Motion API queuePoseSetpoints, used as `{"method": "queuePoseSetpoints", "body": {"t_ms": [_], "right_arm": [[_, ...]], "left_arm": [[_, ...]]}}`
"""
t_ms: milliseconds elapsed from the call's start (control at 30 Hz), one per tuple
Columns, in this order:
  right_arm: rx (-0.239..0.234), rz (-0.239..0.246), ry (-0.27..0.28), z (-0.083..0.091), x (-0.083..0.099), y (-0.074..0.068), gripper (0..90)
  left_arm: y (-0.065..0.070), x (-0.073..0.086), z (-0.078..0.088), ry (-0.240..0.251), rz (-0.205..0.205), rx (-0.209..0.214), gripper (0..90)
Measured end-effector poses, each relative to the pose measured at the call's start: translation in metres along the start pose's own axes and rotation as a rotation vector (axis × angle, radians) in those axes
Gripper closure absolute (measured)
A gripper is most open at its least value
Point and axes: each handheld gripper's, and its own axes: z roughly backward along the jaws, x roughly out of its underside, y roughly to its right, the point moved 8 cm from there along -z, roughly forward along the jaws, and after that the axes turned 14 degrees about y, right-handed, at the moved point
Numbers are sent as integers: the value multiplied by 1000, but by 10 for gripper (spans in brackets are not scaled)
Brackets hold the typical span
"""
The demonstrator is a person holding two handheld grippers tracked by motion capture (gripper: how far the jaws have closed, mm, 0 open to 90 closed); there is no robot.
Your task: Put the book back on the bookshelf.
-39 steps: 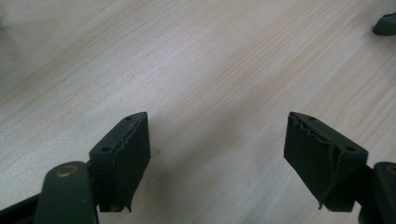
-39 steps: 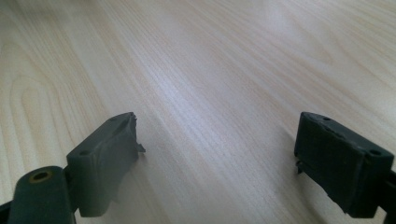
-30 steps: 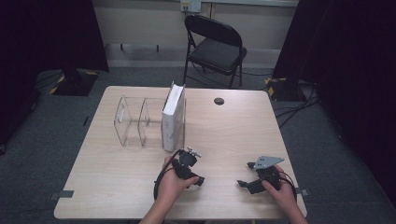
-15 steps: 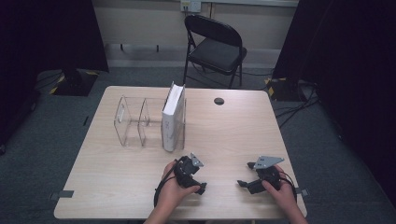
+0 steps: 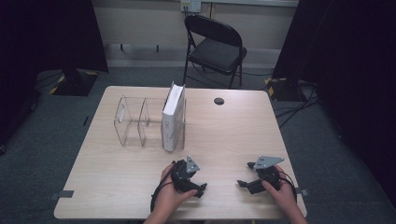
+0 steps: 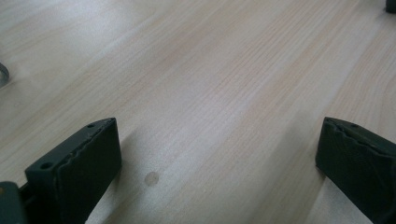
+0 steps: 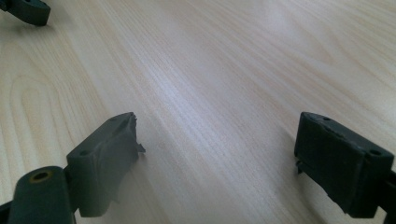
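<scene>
A clear acrylic file rack (image 5: 133, 122) stands on the light wooden table (image 5: 233, 135) at the middle left. A white book (image 5: 173, 119) stands upright in its rightmost slot. My left gripper (image 5: 201, 190) lies low near the table's front edge, a hand around it. In the left gripper view, my left gripper (image 6: 217, 140) has its jaws wide apart over bare wood; they have just been opening, with nothing between them. To its right my right gripper (image 5: 245, 174) rests on the table. Its own view shows my right gripper (image 7: 219, 135) open and empty too.
A small black round disc (image 5: 218, 101) lies near the table's far edge. A black folding chair (image 5: 215, 46) stands behind the table. Cables (image 5: 289, 109) run over the floor at the right. The other gripper's jaw tip (image 7: 25, 9) lies at the right gripper view's top left.
My left gripper has moved toward the table's near edge and sunk lower. The right gripper has stayed where it was. The rack and book have not moved.
</scene>
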Motion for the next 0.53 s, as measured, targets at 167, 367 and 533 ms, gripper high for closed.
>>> {"method": "queuePoseSetpoints", "body": {"t_ms": [167, 367, 533], "right_arm": [[0, 0, 0, 0, 0, 0, 126], [7, 2, -1, 0, 0, 0, 121], [8, 1, -1, 0, 0, 0, 119]], "left_arm": [[0, 0, 0, -1, -2, -6, 0], [0, 0, 0, -1, 0, -3, 0], [0, 0, 0, 3, 2, 1, 0]]}}
